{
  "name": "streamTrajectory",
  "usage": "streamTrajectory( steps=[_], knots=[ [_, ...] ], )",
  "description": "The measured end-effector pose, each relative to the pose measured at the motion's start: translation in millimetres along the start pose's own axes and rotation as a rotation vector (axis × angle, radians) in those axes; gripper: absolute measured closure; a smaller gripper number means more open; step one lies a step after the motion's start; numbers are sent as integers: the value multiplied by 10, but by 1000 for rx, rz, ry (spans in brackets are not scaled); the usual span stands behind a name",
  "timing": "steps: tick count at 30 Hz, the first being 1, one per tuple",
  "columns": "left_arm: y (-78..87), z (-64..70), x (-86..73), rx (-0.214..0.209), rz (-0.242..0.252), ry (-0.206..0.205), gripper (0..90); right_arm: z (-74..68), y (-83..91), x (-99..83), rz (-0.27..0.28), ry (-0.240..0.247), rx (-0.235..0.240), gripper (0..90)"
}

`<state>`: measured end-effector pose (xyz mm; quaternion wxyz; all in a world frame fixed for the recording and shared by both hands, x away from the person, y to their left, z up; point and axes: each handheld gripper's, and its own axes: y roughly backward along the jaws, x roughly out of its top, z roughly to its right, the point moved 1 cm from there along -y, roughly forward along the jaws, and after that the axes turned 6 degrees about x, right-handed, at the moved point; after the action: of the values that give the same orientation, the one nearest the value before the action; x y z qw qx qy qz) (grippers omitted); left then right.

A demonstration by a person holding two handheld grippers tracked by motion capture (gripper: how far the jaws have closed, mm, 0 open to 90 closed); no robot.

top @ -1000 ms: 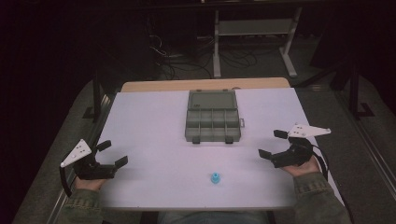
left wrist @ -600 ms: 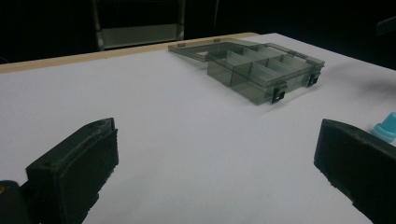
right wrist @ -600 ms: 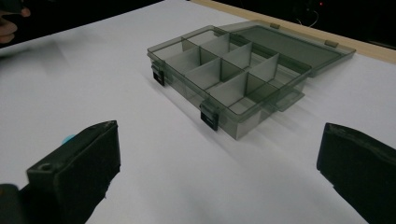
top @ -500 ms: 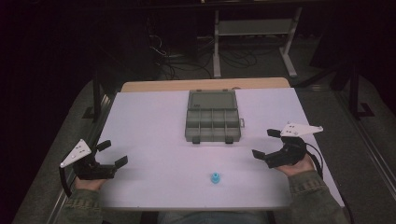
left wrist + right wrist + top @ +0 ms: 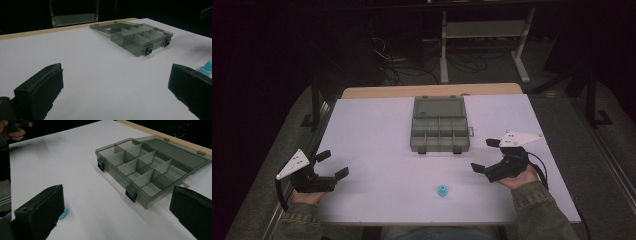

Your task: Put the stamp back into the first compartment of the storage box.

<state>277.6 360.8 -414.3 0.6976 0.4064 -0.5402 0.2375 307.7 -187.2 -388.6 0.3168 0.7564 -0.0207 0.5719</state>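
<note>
A smoky grey compartment box (image 5: 440, 131) lies open at the middle of the white table (image 5: 372, 125), its lid flat toward the far side and its several cells empty. A small blue cap-like piece (image 5: 442, 190) stands near the front edge. My left gripper (image 5: 333, 164) rests open at the front left, well apart from both. My right gripper (image 5: 482, 155) is open at the front right, just right of the box's front corner. The left gripper view has the box (image 5: 140, 37) far ahead and the blue piece (image 5: 206, 68) by the right jaw. In the right gripper view the box (image 5: 145, 170) lies close ahead and the blue piece (image 5: 62, 214) peeks out behind the left jaw.
A bare wooden strip (image 5: 432, 91) edges the table's far side. Beyond it stand a metal frame (image 5: 482, 35) and floor cables (image 5: 412, 70) in the dark. Open white surface lies between the grippers and left of the box.
My right gripper has shifted a little to the left, toward the box's front corner. The left gripper, box and blue piece have stayed put.
</note>
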Motion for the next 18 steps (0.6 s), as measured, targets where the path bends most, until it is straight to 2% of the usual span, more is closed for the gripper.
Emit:
streamTrajectory(
  steps=[5, 18],
  knots=[
    [2, -1, 1, 1, 0, 0, 0, -68, -87, 21, -20, 22, 24, 0],
    [2, -2, 2, 1, 0, -3, 0, -154, -212, 44, -46, 40, 61, 0]
  ],
)
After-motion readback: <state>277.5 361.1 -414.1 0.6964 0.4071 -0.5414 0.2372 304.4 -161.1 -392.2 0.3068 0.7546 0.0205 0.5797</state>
